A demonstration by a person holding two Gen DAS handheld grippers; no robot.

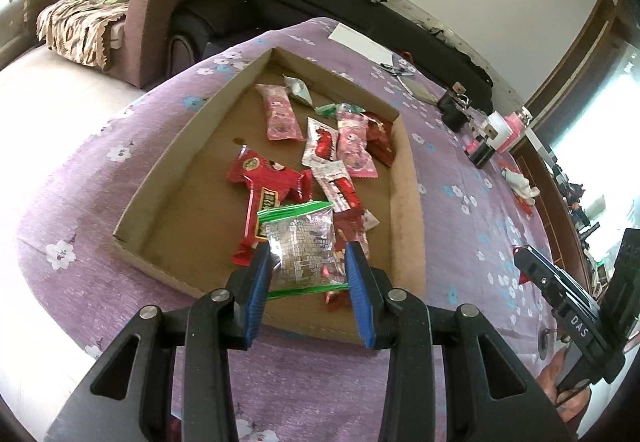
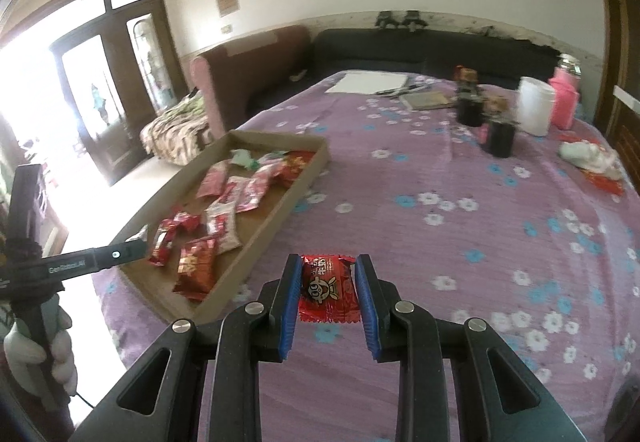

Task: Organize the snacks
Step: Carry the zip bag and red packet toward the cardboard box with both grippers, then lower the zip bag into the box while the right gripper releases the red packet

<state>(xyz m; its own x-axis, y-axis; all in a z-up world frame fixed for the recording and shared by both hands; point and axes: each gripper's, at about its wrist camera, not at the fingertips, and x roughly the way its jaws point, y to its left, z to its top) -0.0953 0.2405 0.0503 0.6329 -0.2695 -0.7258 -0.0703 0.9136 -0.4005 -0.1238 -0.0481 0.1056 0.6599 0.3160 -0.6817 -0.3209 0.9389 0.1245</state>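
Observation:
A shallow cardboard tray (image 1: 404, 178) lies on the purple flowered table and holds several red, pink and white snack packets (image 1: 352, 140). My left gripper (image 1: 308, 254) is shut on a clear packet with green edges (image 1: 304, 246) and holds it above the tray's near end. In the right wrist view the tray (image 2: 304, 178) sits to the left. My right gripper (image 2: 328, 266) is shut on a red snack packet (image 2: 328, 288) and holds it just above the cloth, right of the tray.
At the table's far side stand black cups (image 2: 500, 138), a white tub (image 2: 534, 106), a pink container (image 2: 564, 102), a notebook (image 2: 426, 100) and a white sheet (image 2: 368, 82). Crumpled wrapping (image 2: 588, 158) lies at the right. A dark sofa (image 2: 420, 50) runs behind.

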